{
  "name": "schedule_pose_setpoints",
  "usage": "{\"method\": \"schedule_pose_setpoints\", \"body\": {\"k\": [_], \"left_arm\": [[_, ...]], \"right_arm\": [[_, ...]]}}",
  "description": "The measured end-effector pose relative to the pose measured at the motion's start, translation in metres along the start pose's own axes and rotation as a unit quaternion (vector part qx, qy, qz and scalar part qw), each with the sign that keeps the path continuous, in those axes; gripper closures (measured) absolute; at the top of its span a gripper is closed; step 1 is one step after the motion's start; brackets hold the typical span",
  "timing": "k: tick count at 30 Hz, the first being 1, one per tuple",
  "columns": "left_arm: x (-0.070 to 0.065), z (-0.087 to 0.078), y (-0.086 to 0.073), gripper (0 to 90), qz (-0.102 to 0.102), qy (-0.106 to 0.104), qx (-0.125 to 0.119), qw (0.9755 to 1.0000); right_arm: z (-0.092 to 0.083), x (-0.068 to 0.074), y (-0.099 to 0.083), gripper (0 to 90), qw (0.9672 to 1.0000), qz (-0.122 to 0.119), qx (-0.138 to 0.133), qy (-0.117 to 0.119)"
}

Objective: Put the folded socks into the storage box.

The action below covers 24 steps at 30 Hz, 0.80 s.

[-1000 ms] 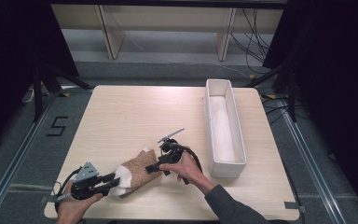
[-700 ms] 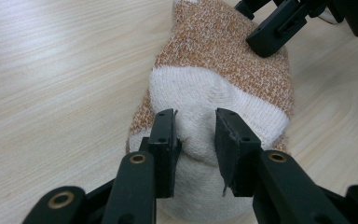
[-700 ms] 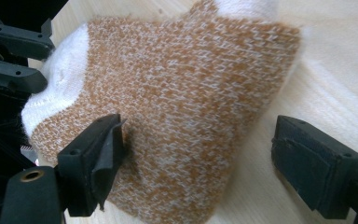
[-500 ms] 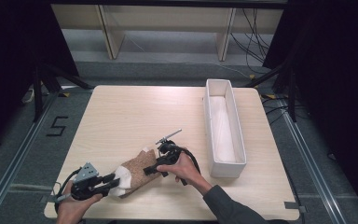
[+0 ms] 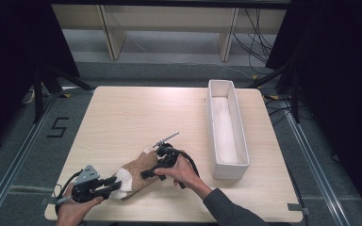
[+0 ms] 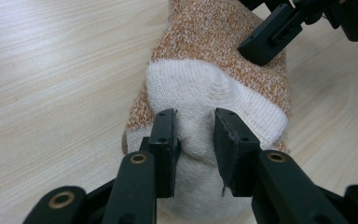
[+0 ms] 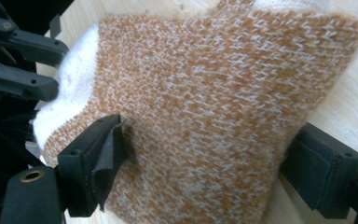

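Observation:
An orange-speckled sock (image 5: 141,170) with a white toe lies flat near the table's front left. My left gripper (image 5: 112,186) is shut on the white toe end; the left gripper view shows the white knit (image 6: 200,88) bunched between the jaws of the left gripper (image 6: 193,135). My right gripper (image 5: 147,173) is open over the sock's middle. In the right gripper view its jaws stand wide apart on either side of the speckled sock (image 7: 214,93), right gripper (image 7: 209,142) resting against the fabric. The left gripper's fingers (image 7: 23,81) show at the upper left there.
A long white box (image 5: 210,122) stands lengthwise at the table's right side, just right of the right hand. The light wooden table (image 5: 122,117) stretches bare behind the sock. Dark floor and stands surround the table.
My right gripper has edged slightly left and lower over the sock. The left gripper and the sock's toe have stayed put.

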State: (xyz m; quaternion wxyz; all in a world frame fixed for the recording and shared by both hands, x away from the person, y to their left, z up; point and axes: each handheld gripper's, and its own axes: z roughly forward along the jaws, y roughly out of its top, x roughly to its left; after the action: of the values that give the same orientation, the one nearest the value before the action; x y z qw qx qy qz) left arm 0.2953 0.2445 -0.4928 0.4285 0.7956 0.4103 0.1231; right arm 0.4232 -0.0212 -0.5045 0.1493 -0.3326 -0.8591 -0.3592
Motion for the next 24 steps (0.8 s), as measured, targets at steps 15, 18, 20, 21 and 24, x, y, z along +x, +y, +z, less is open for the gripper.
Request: {"method": "schedule_pose_setpoints", "body": {"k": [15, 18, 20, 21, 24], "left_arm": [[0.0, 0.002, -0.001, 68.6, -0.008, 0.0, -0.002, 1.0], [0.0, 0.002, 0.0, 68.7, -0.009, -0.001, -0.001, 1.0], [0.0, 0.003, -0.001, 68.8, -0.011, -0.002, -0.002, 0.9999], [0.0, 0.002, 0.0, 68.8, -0.012, -0.001, 0.002, 0.9999], [0.0, 0.003, -0.001, 68.8, -0.012, -0.002, -0.003, 0.9999]], "right_arm": [[0.011, 0.005, 0.002, 20.3, 0.9996, -0.008, -0.008, 0.026], [0.012, 0.003, 0.002, 22.3, 0.9992, 0.002, -0.014, 0.036], [0.013, 0.003, 0.003, 24.5, 0.999, 0.007, -0.019, 0.04], [0.014, 0.003, 0.003, 25.2, 0.9991, 0.01, -0.018, 0.038], [0.014, 0.003, 0.003, 31.6, 0.9992, 0.002, -0.018, 0.035]]}}
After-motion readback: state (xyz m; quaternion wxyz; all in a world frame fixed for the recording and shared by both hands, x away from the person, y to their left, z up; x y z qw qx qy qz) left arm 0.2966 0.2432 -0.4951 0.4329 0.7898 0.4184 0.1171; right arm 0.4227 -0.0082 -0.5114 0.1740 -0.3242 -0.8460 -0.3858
